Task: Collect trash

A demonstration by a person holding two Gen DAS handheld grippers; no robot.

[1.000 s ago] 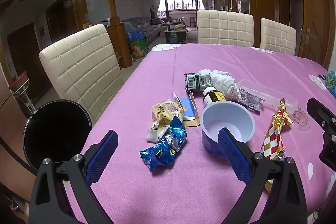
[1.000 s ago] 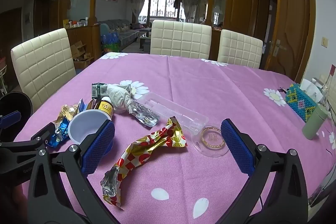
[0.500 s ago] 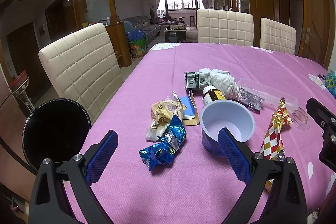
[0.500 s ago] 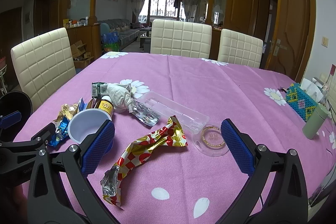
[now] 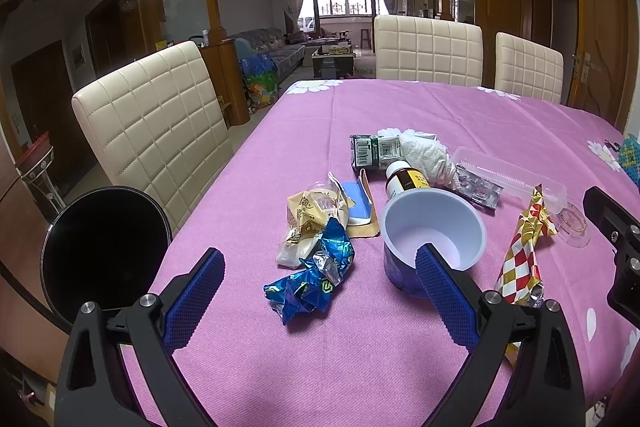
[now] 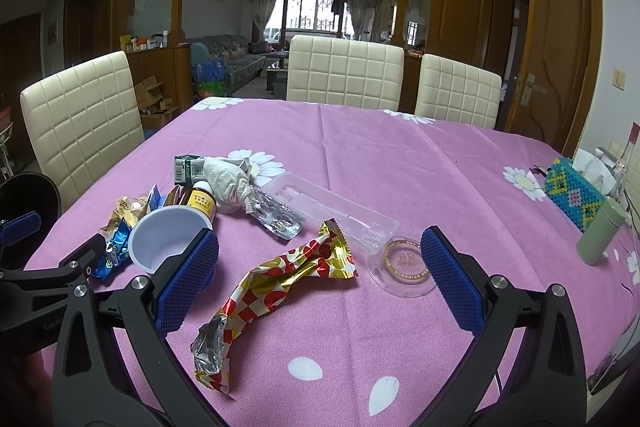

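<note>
Both grippers, left (image 5: 318,281) and right (image 6: 320,267), hold their jaws wide apart, gripping nothing. A crinkled blue foil wrapper (image 5: 310,277) lies between the left jaws. A long, twisted red-gold checkered wrapper (image 6: 280,283) lies between the right jaws on the pink woven desk (image 6: 400,167).

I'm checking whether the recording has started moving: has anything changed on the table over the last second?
Nothing visibly changed. Both tools, left and right, remain open and empty above the trash; blue wrapper, white cup and red-gold wrapper lie where they were.

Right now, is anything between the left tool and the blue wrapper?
No. The left tool is open, and the blue wrapper lies right between its fingers on bare tablecloth. The cup sits beside it.
</note>
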